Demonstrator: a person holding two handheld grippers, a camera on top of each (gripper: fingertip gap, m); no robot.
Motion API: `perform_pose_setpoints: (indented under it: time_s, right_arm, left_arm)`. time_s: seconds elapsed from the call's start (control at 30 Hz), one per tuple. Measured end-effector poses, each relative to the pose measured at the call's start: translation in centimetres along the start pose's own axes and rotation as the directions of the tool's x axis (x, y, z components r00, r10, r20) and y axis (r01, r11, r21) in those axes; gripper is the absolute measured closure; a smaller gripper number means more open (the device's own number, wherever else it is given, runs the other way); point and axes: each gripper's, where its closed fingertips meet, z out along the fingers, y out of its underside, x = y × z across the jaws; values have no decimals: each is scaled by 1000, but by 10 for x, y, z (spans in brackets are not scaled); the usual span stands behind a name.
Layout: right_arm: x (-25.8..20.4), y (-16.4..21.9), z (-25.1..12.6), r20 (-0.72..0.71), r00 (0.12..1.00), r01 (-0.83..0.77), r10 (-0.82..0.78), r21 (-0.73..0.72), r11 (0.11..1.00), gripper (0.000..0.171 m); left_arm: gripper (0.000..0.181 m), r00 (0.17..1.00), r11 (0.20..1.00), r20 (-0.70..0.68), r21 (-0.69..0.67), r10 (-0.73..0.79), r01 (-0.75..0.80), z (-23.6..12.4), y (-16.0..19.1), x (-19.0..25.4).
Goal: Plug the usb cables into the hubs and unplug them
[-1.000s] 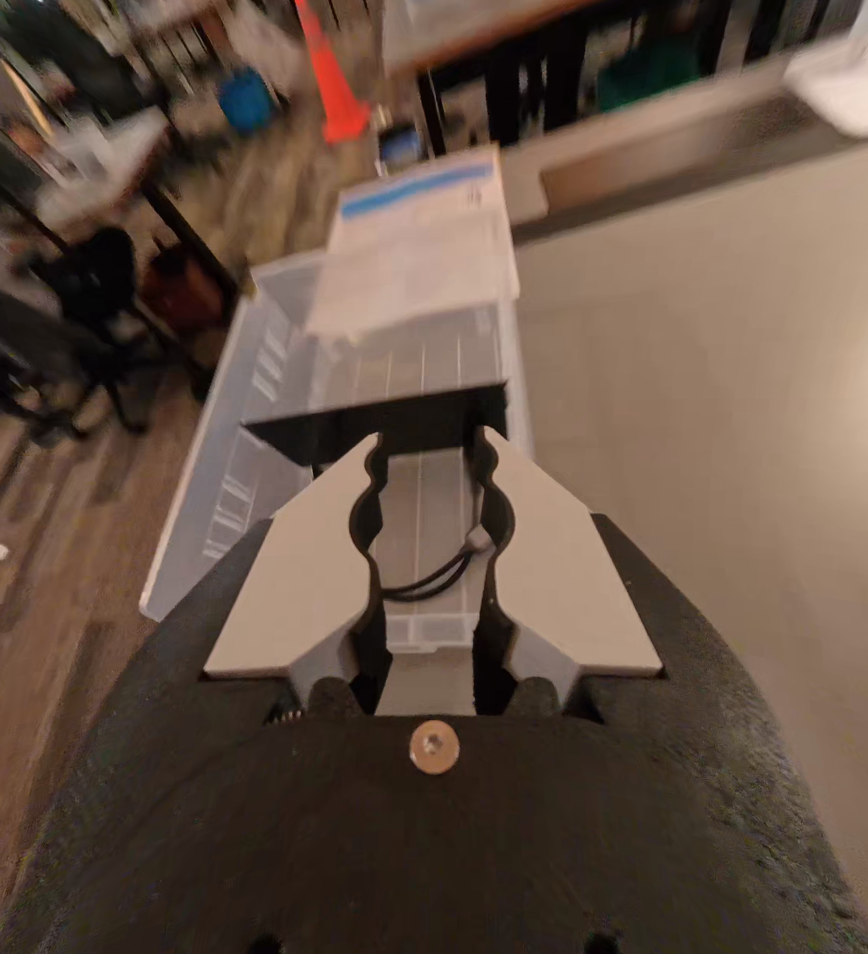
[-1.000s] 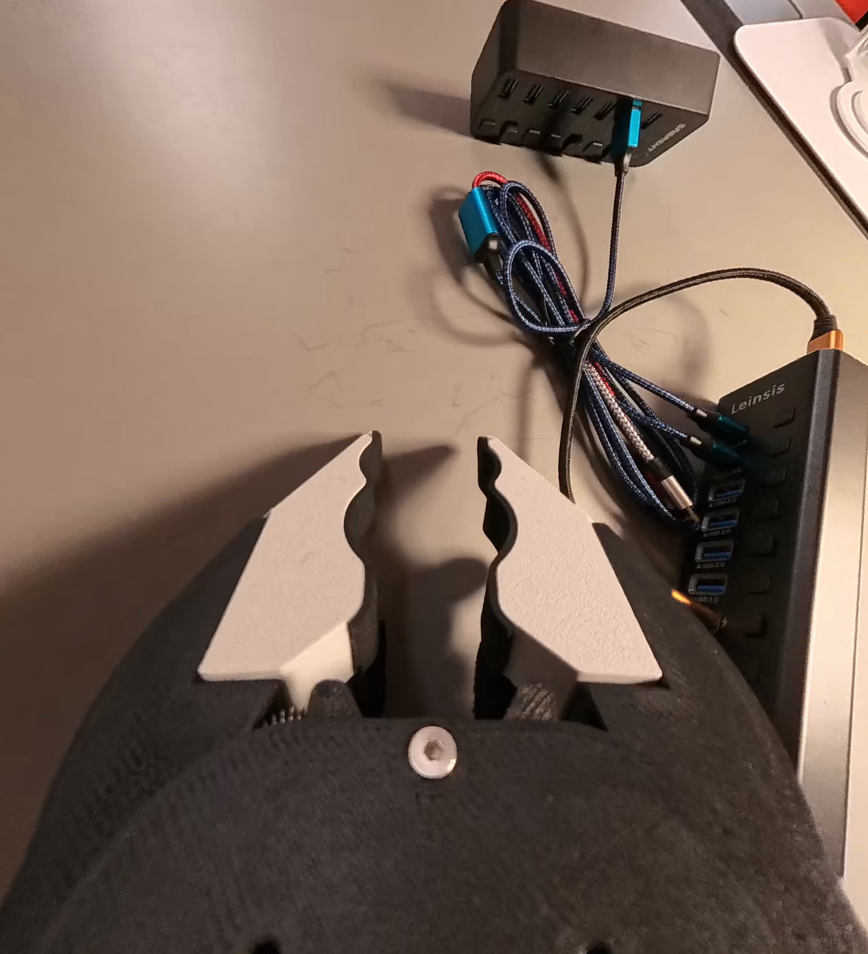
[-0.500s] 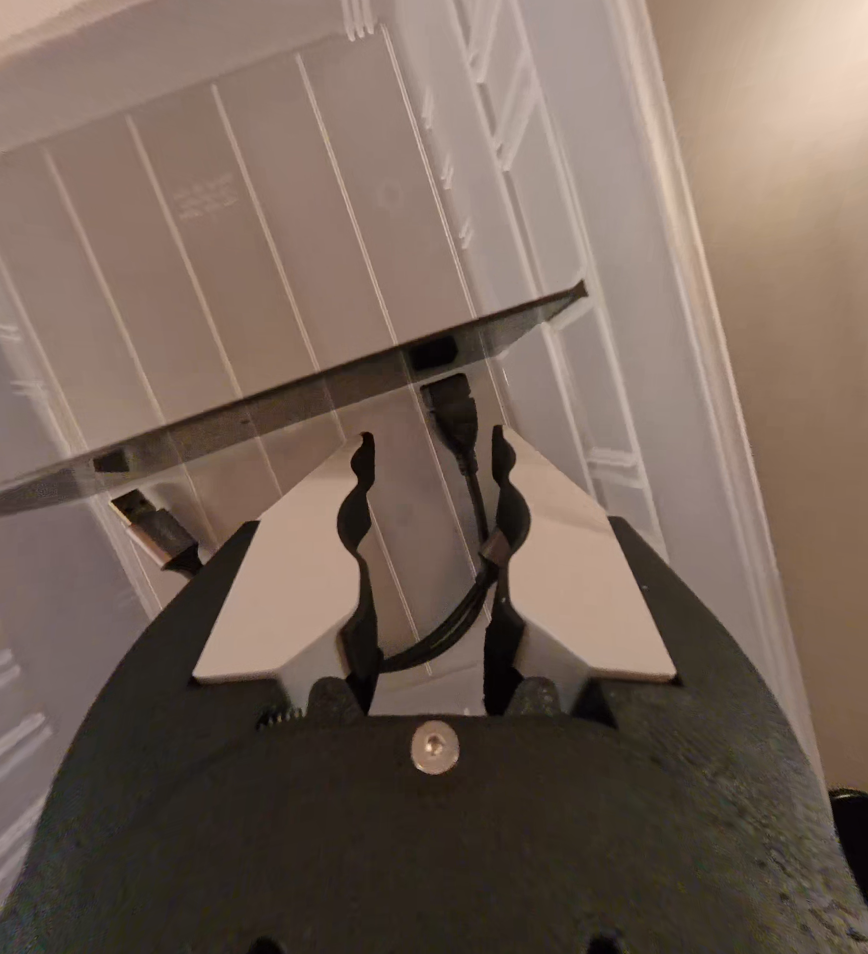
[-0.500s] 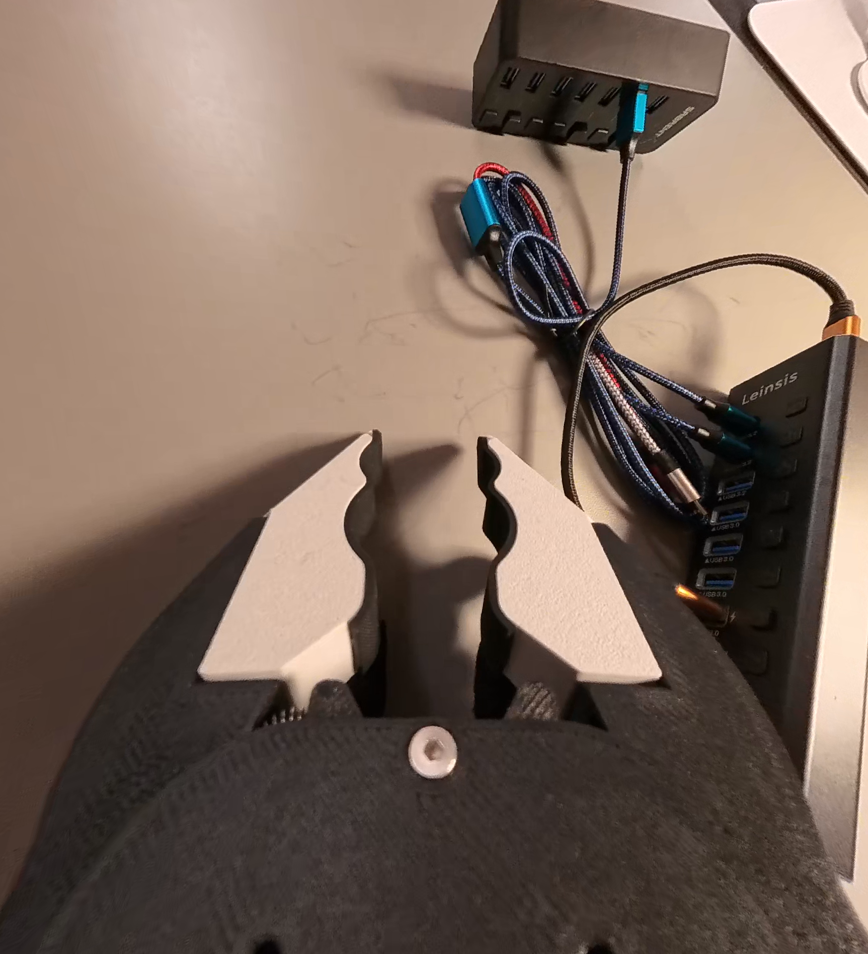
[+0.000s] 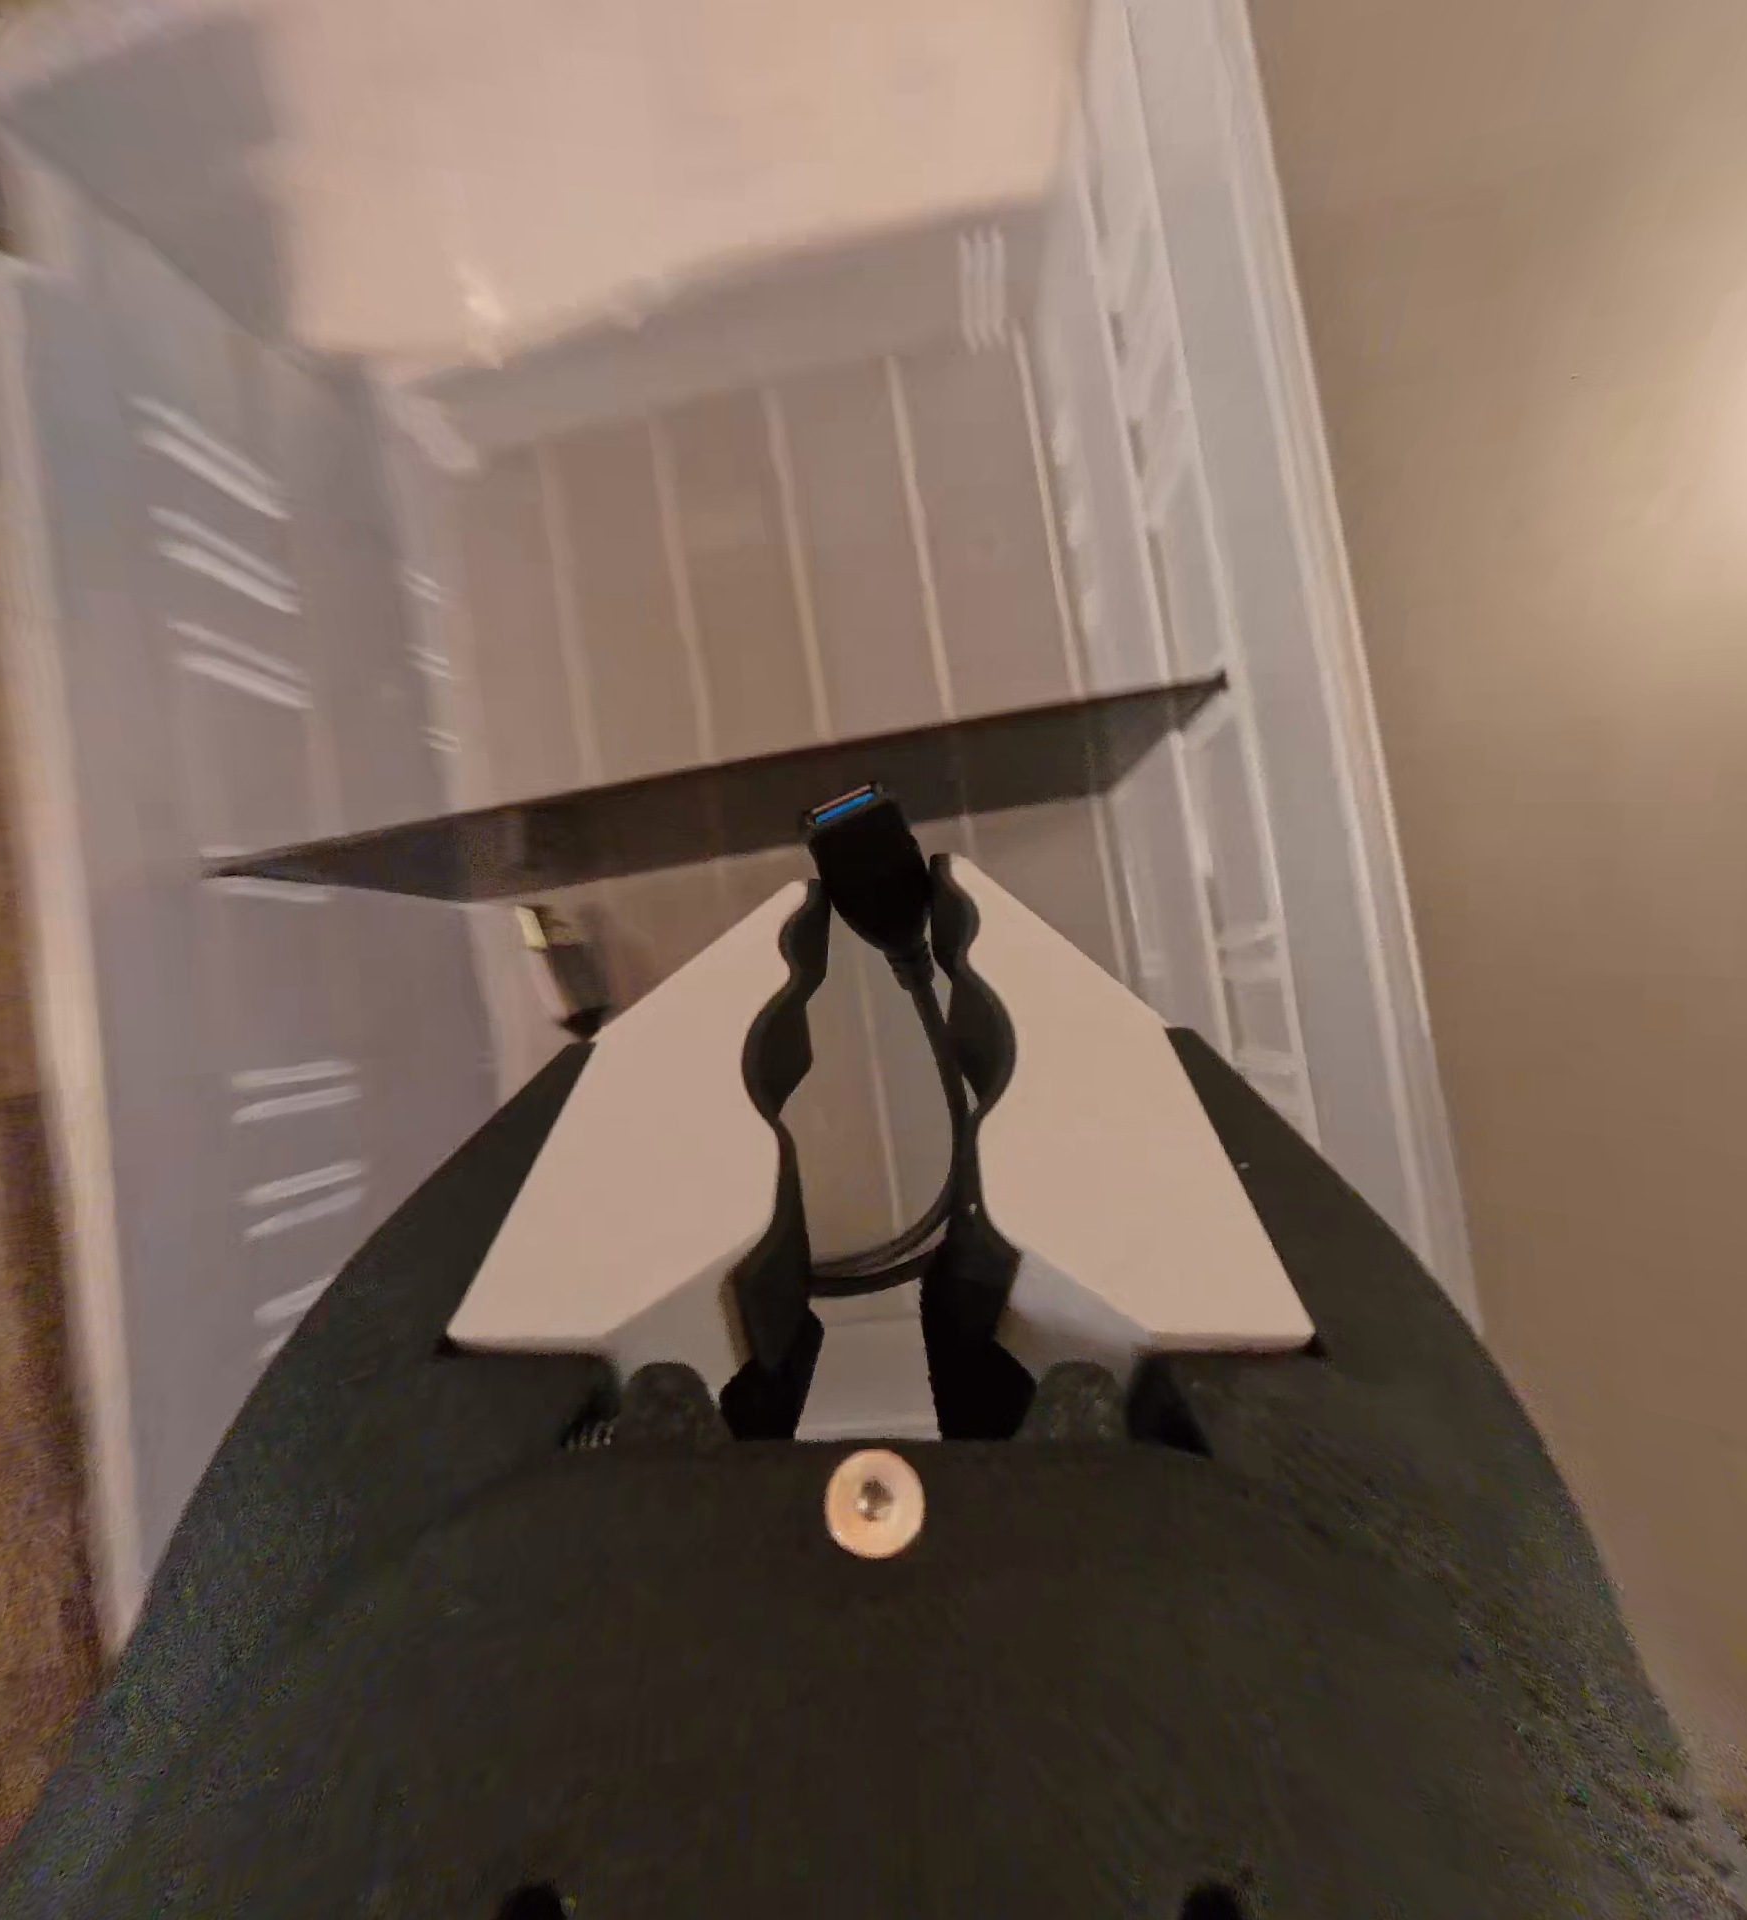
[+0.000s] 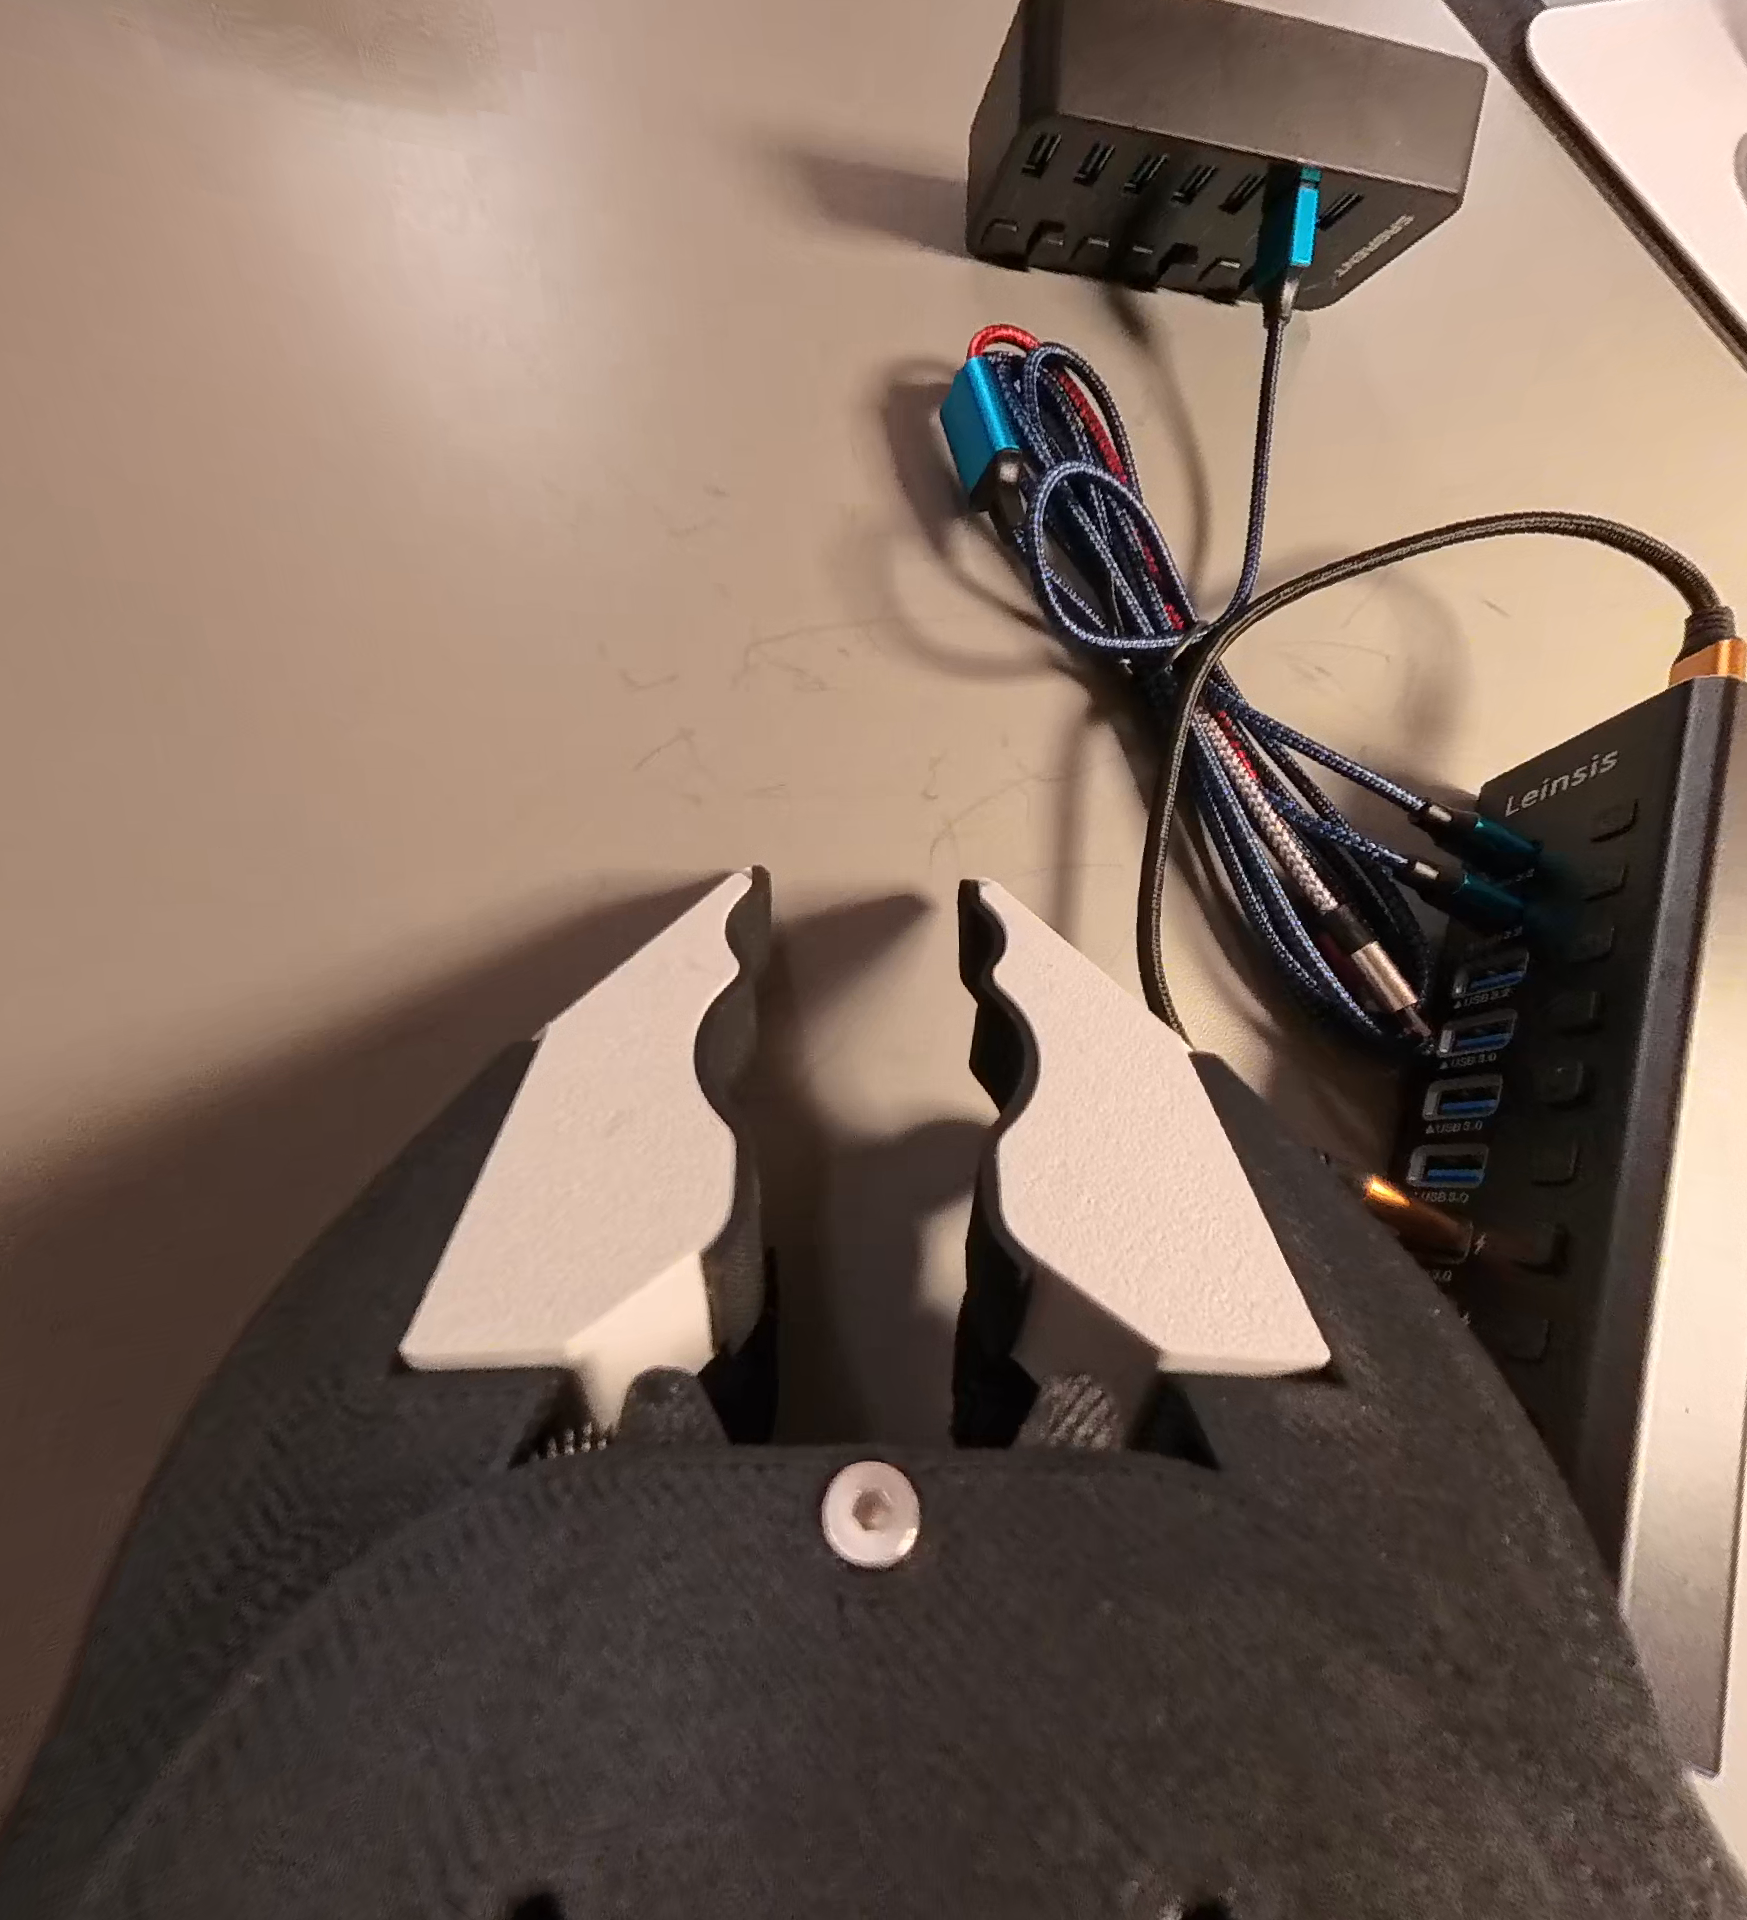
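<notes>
— Cable plug (image 5: pixel 864 862) pinched in our left gripper (image 5: pixel 874 883), over the clear bin (image 5: pixel 1149 499).
— Right gripper (image 6: pixel 864 888) spread, idle near the hubs (image 6: pixel 1617 1039). We keep the plug square.

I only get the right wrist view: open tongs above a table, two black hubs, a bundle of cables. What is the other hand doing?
Observer: The left tongs are shut on a black usb plug with a blue insert.
Operator: Over the same table?
Observer: No, they are over a clear plastic bin next to it.
Operator: Is anything else in there?
Observer: A thin dark slab spans the bin just beyond the plug.
Operator: Any more cables?
Observer: A second plug shows below the slab, left of the tongs.
</notes>
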Motion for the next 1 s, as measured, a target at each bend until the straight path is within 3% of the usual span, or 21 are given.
perform_pose_setpoints:
  time_s: [0.03,0.17,0.3,0.47,0.53,0.67,0.8,0.9,1.0]
  right_arm:
    - [0,0,0,2,1000,2,-2,1,1000,134]
    - [-2,0,-1,3,1000,17,-17,5,1000,134]
    - [-2,0,-2,-9,999,34,-34,9,999,134]
    - [-2,0,-2,-30,998,53,-53,12,999,134]
    - [-2,-1,-2,-36,998,59,-58,13,998,134]
    - [-2,-1,-3,-45,997,68,-67,15,998,134]
    - [-2,0,-4,-50,996,70,-69,16,997,134]
    - [-3,0,-4,-50,996,70,-69,16,997,134]
    - [-3,0,-4,-48,997,69,-68,15,997,134]
  left_arm:
    - [159,999,998,47,61,-12,9,-14,-9,-7]
    - [159,976,956,219,290,-18,-48,-78,-47,-24]
    - [159,943,836,332,522,-18,-169,-149,-91,-12]
    - [159,896,727,443,601,41,-331,-199,-124,28]
    - [159,888,721,450,584,95,-373,-199,-129,48]
    - [159,872,803,472,465,131,-372,-169,-120,46]
    - [159,918,832,380,470,111,-295,-133,-108,40]
    - [159,961,803,265,553,84,-223,-119,-106,43]
    - [160,988,715,133,683,74,-145,-121,-112,51]
